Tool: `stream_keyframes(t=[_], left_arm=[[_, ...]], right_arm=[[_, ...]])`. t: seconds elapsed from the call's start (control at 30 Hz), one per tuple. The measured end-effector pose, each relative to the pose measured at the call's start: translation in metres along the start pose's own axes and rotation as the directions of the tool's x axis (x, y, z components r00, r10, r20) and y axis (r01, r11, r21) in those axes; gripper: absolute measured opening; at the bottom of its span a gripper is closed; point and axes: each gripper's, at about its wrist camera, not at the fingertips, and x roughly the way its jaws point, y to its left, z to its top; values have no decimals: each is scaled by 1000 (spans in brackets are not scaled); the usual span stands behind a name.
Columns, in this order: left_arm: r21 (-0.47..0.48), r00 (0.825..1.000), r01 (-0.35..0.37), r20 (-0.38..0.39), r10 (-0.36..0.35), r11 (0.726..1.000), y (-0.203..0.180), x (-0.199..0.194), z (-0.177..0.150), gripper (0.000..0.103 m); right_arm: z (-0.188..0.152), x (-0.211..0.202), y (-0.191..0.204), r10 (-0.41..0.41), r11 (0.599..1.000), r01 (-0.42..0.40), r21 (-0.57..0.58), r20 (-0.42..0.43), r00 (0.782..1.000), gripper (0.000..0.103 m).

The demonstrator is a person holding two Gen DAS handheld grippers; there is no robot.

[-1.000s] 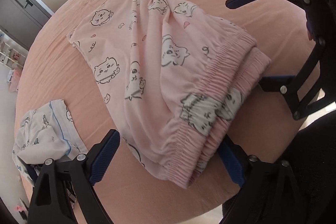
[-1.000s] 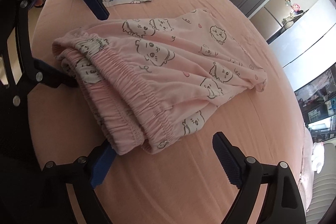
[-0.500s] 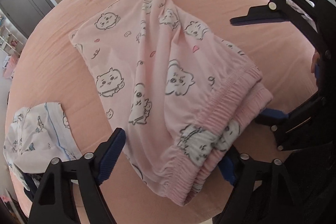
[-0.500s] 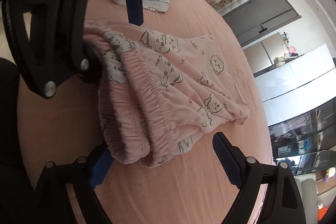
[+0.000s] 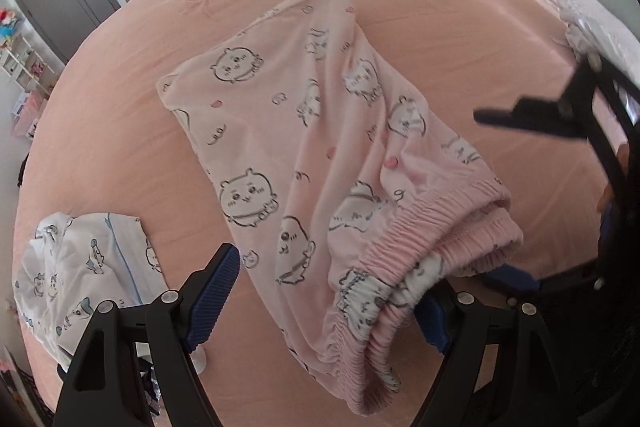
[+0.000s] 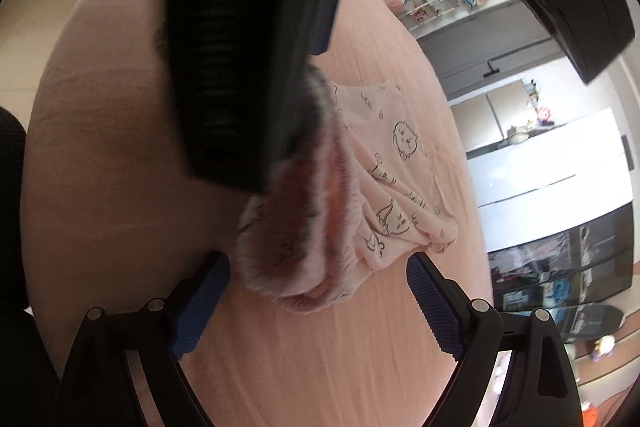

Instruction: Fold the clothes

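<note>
Pink pajama pants (image 5: 320, 163) are lying folded on the bed (image 5: 440, 27), cuffs toward the far side, elastic waistband (image 5: 420, 247) bunching at the near edge.

Left tongs (image 5: 324, 291) are standing wide; the waistband is sitting between the blue pads (image 5: 212, 291), but the left pad is well clear of the cloth and the right one is half hidden behind the gathered band. Nothing looks pinched.

Right tongs (image 6: 320, 307) are also standing wide, hovering just beside the waistband corner, pads not touching fabric. The left tool's black body is blocking much of the right view.

A second garment, white with blue print (image 5: 80, 267), is lying crumpled near the bed's left edge, apart from the pants.

Risks as I am judging them:
- The waistband layers are stacked unevenly, so closing on the top layer alone would peel the fold open.
- The two tools are crowding each other at the same corner, so a collision could drag the cloth.
- The waistband is lying close to the bed's near edge, so a pull that way could slide the pants off.
</note>
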Motion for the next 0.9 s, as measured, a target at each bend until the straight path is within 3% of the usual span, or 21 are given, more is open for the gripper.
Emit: stream_keyframes(t=[0.23,0.43,0.77,0.9], left_arm=[[1,1000,14,9,-14,1000,12,-8,-3,80],[-12,1000,17,1,-17,1000,14,-18,-21,80],[23,1000,9,-4,-9,1000,18,-50,-58,80],[41,1000,-5,10,4,999,10,-68,-78,80]], right_arm=[[4,10,-6,22,999,-22,22,16,1000,91],[12,22,-13,15,996,-18,86,26,1000,90],[10,23,-10,2,997,-5,83,37,999,90],[9,19,-2,5,998,-8,57,50,999,75]])
